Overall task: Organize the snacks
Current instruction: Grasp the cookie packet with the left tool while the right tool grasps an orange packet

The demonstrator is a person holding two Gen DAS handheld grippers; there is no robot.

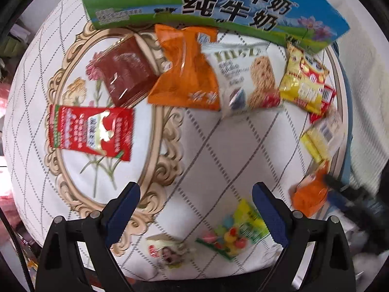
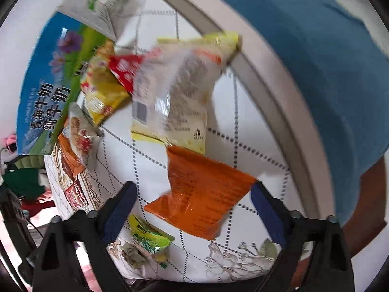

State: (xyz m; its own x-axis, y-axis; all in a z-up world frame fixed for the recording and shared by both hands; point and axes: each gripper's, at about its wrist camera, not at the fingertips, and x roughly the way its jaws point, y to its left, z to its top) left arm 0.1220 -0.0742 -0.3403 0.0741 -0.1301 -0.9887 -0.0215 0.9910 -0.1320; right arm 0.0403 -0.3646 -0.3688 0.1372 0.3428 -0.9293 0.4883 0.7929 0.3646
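Left gripper (image 1: 195, 209) open over bare table (image 1: 199, 146); candy bag (image 1: 234, 231) just beside its right finger. Right gripper (image 2: 192, 211) open; orange packet (image 2: 201, 194) lies between its fingers, ungripped.

A home, by the look: a round table (image 1: 199, 146) under a flower-printed cloth, strewn with snack packets (image 1: 90, 131).

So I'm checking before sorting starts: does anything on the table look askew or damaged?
Nothing looks damaged. The snack packets lie loose at mixed angles, and the orange packet overlaps the brown one beside the milk carton.
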